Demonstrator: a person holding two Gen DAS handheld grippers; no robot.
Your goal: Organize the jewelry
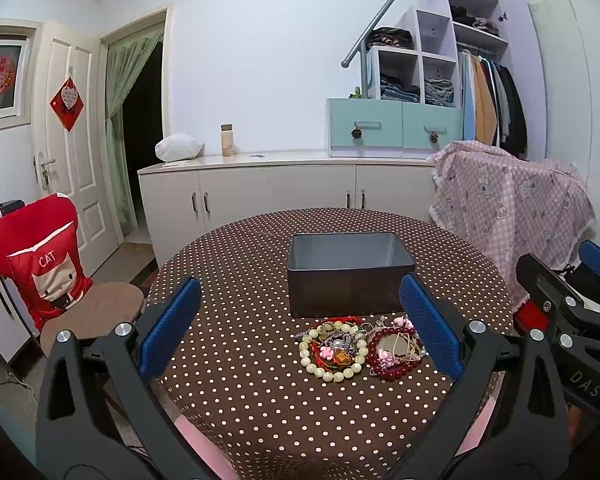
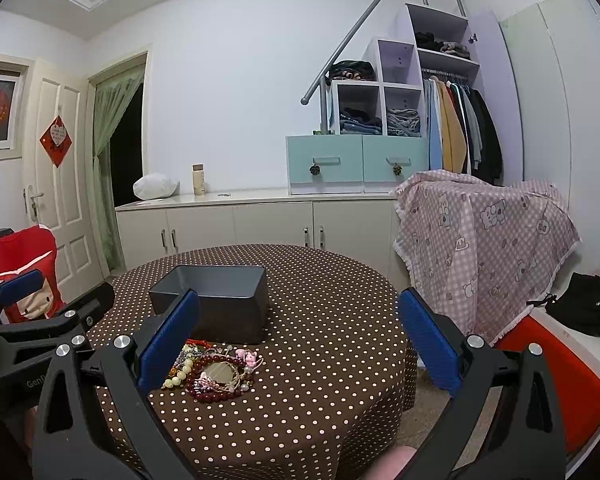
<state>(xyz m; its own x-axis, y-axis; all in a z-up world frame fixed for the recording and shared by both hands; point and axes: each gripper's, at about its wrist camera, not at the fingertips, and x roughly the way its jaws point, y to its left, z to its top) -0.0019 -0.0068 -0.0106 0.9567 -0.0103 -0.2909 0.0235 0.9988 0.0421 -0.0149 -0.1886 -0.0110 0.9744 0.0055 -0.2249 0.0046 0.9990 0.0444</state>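
The jewelry pile (image 1: 360, 350) is lying in a tangle on the dotted counter (image 1: 260, 408), just in front of the dark box (image 1: 350, 272), whose inside appears empty. The pale bead bracelet (image 1: 332, 372) and the red bead bracelet (image 1: 392, 372) are probably sitting loose and light, likely to slide and snag neighbouring cords; pinching one across its beaded ring seems safest. Both the left tongs (image 1: 298, 330) and the right tongs (image 2: 298, 340) are hovering wide open, holding nothing. Smaller charms are blurring together, and the box floor is partly hidden.
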